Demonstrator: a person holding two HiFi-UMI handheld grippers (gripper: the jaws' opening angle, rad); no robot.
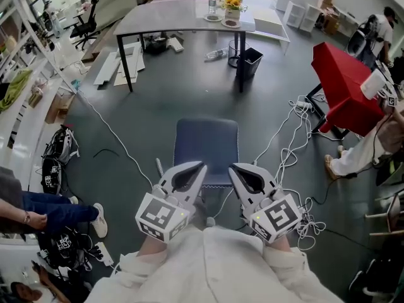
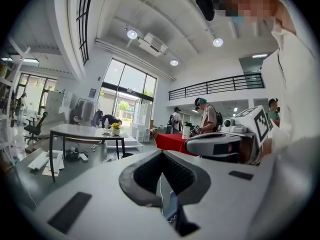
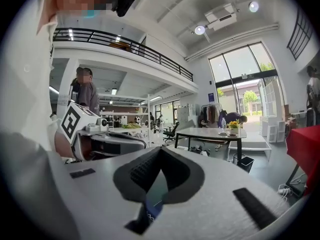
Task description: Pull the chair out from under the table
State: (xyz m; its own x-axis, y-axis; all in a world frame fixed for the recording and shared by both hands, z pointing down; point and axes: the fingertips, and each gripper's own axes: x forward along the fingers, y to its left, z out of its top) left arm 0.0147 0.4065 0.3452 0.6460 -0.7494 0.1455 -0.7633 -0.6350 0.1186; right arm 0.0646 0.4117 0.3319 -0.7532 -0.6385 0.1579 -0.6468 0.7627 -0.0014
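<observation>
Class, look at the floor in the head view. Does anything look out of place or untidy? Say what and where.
Yes. What looks like a plastic bottle lies on its side on the floor by the table, beside the black bin. White cables sprawl in loose tangles right of the chair.

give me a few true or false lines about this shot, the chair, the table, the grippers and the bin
1. The chair is tucked under the table. False: it stands on the open floor, well clear of the table and close to the person.
2. The left gripper and the right gripper both have their jaws together. True.
3. Yellow flowers stand on the table. True.
4. The bin by the table leg is red. False: it is black.
</observation>
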